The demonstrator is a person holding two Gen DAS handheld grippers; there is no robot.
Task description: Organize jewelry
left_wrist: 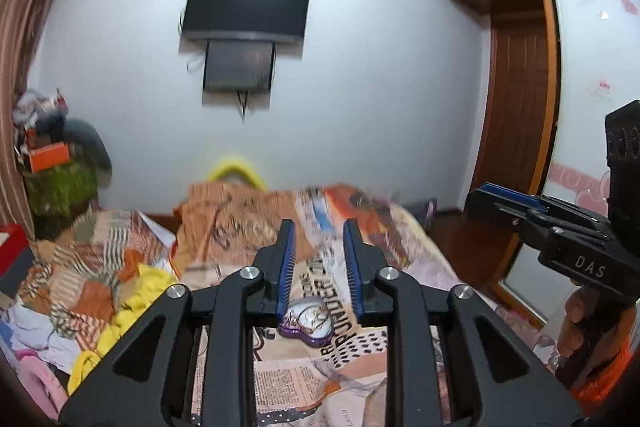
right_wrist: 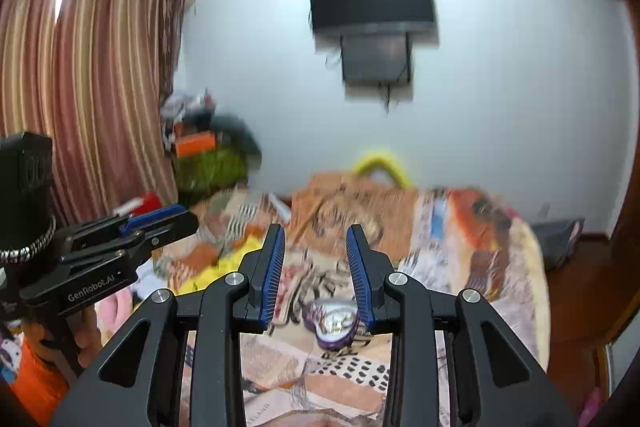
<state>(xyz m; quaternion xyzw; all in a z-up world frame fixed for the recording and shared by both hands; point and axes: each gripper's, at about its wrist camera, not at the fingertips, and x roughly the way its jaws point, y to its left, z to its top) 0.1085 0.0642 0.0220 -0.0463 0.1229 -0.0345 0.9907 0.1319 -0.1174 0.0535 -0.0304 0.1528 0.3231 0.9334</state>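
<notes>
Here, you hold both tools above the bed, whose patterned newsprint cover carries everything else, with a heap of orange, yellow and striped clothes lying toward its left side. Your left gripper hangs over the bed with its blue-padded jaws spread and nothing between them, and your right gripper is parted and bare beside it. The purple heart-shaped jewelry box rests on the cover near the bed's near end, with thin jewelry pieces inside, blurred.

Both wrist views look forward over the bed toward the wall television
</notes>
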